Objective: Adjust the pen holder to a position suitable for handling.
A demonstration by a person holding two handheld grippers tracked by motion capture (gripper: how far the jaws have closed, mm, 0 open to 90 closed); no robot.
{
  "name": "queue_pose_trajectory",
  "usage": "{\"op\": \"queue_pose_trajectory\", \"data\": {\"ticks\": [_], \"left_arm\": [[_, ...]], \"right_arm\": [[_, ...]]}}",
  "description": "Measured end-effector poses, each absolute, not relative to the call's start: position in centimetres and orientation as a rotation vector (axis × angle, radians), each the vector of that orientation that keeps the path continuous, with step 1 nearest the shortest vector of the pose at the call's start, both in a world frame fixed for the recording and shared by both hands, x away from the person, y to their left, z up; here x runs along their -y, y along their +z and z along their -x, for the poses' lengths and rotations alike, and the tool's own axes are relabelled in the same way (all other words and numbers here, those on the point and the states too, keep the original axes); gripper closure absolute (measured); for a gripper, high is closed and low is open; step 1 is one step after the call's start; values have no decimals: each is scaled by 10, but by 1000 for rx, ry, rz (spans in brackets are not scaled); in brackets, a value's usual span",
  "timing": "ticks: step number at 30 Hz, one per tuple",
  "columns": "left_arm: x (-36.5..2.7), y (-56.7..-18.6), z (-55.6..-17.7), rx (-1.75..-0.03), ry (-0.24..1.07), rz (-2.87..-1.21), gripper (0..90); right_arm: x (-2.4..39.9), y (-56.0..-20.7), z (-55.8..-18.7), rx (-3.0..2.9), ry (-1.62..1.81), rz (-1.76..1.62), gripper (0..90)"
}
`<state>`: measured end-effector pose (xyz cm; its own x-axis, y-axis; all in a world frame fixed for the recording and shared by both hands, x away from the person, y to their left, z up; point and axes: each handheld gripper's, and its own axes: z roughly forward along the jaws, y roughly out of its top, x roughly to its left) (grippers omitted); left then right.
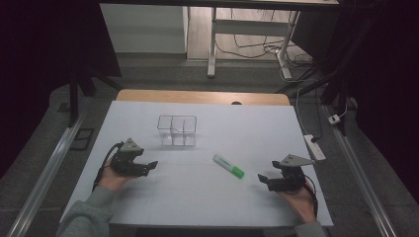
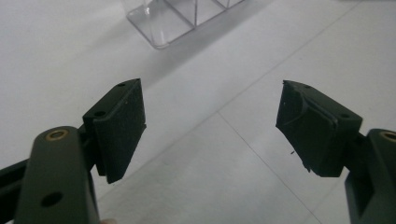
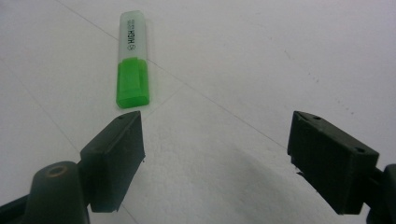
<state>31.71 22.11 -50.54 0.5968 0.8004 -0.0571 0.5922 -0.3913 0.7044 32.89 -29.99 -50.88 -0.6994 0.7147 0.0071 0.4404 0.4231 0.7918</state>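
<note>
From the high view I see the white tabletop (image 1: 197, 197) with a green highlighter (image 1: 229, 166) lying flat, slanted, a little right of the middle. A clear divided organiser (image 1: 177, 130) stands behind it toward the far side, well apart from the pen. My left hand-held gripper (image 1: 148, 166) rests at the left, my right hand-held gripper (image 1: 263, 178) at the right, near the highlighter's green cap end, not touching it. Bare sheet lies between them.

In the left gripper view my jaws stand wide apart, released, holding nothing; the organiser (image 2: 180, 18) sits ahead and a little left, with open tabletop between.

In the right gripper view the jaws are likewise spread and empty. The highlighter (image 3: 133, 58) lies just beyond the left jaw, green cap nearest me.
</note>
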Motion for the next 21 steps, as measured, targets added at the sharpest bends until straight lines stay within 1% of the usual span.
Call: {"op": "queue_pose_trajectory", "data": {"ticks": [14, 21], "left_arm": [[-222, -505, -355, -1154, 389, -2147, 249], [-224, -504, -368, -1183, 386, -2141, 256]], "right_arm": [[299, -510, -329, -2360, 1157, -992, 187], [299, -509, -329, -2358, 1161, -990, 187]]}}
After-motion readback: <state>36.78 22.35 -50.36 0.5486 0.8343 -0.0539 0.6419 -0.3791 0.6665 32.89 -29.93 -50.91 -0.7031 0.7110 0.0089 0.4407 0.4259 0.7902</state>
